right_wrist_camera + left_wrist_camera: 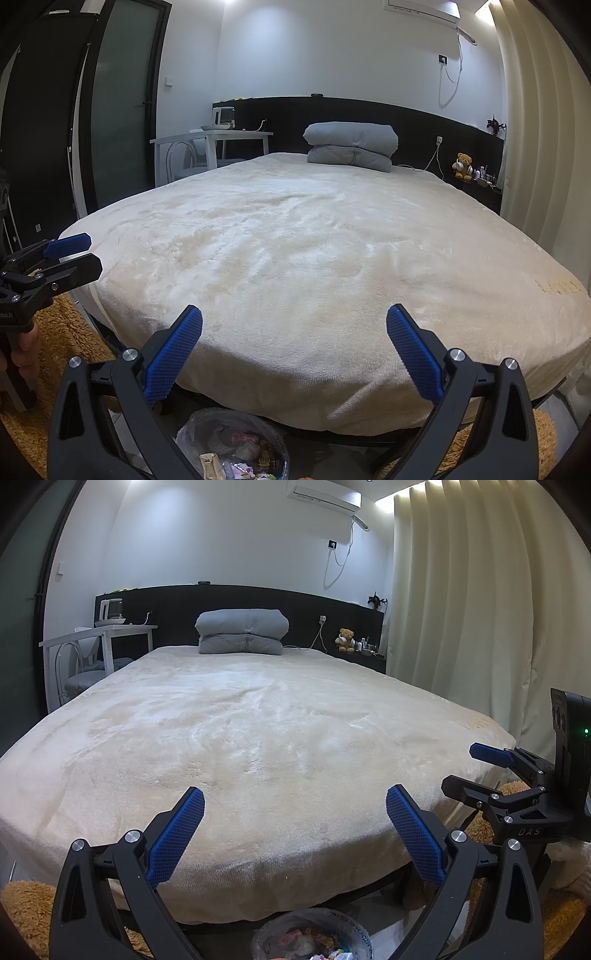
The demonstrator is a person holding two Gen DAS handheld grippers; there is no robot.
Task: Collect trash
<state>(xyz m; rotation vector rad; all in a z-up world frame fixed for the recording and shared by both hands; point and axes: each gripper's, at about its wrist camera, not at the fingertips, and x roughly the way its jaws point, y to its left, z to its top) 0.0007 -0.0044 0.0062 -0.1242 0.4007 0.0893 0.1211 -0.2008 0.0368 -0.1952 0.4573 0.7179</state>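
A trash bin lined with a clear bag [314, 938] stands on the floor at the foot of the bed and holds several wrappers and crumpled papers [236, 450]. My left gripper [295, 805] is open above it with nothing between its blue pads. My right gripper [293, 325] is open too and holds nothing. Each gripper shows in the other's view: the right gripper [469, 768] at the right edge, the left gripper [92, 253] at the left edge, a hand [26, 347] on its handle. No trash lies on the cream blanket [236, 738] of the bed.
A folded grey duvet [242, 631] lies at the head of the bed. A white table [99, 635] and chair stand at the left, a teddy bear [345, 639] on the right nightstand, curtains [480, 609] along the right. Orange shaggy rugs [70, 325] flank the bin.
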